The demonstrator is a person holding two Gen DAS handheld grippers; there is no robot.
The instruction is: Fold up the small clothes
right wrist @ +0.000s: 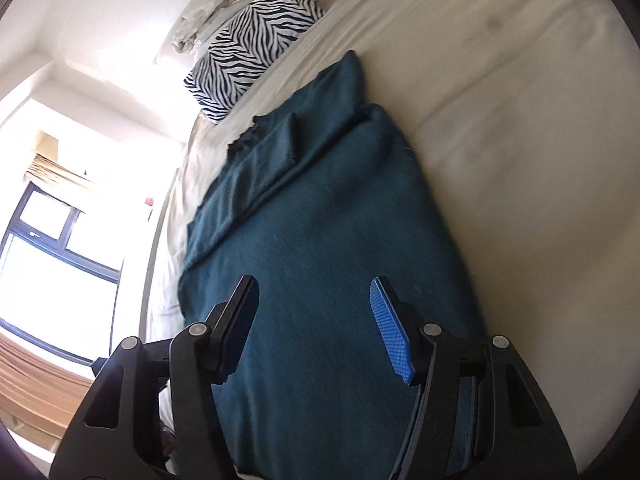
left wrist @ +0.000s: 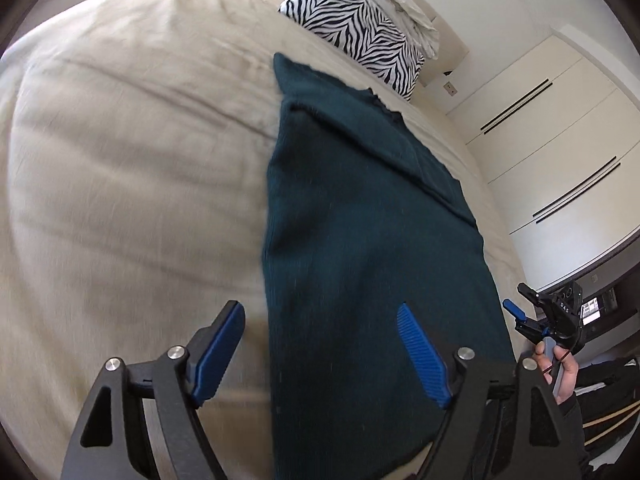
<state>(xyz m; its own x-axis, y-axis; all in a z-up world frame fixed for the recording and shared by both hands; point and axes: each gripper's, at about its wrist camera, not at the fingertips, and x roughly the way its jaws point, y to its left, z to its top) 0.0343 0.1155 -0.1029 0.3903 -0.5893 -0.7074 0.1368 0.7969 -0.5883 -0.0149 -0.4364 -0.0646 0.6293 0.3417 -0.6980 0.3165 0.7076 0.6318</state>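
Bed (left wrist: 120, 160) with beige cover filled both views. One dark teal knit garment (left wrist: 360, 248) lay flat on it as a long strip, sides already turned in, the far end showing a narrower layered flap toward the pillows.

Judged soft, limp and light, with some knit grip, not slippery. It should drape and sag when lifted, so best taken at the two near corners or the near hem, one gripper each.

Count: one garment, one zebra-print pillow (left wrist: 356, 28), one crumpled white bundle (left wrist: 396, 0) behind it, two grippers.

Left gripper (left wrist: 320, 356) hovered over the garment's near end, jaws wide apart, nothing between the pads. Right gripper (right wrist: 316, 332) also over the near end, jaws parted, holding nothing.

A hand (left wrist: 560, 376) carried the right gripper at the left view's edge.
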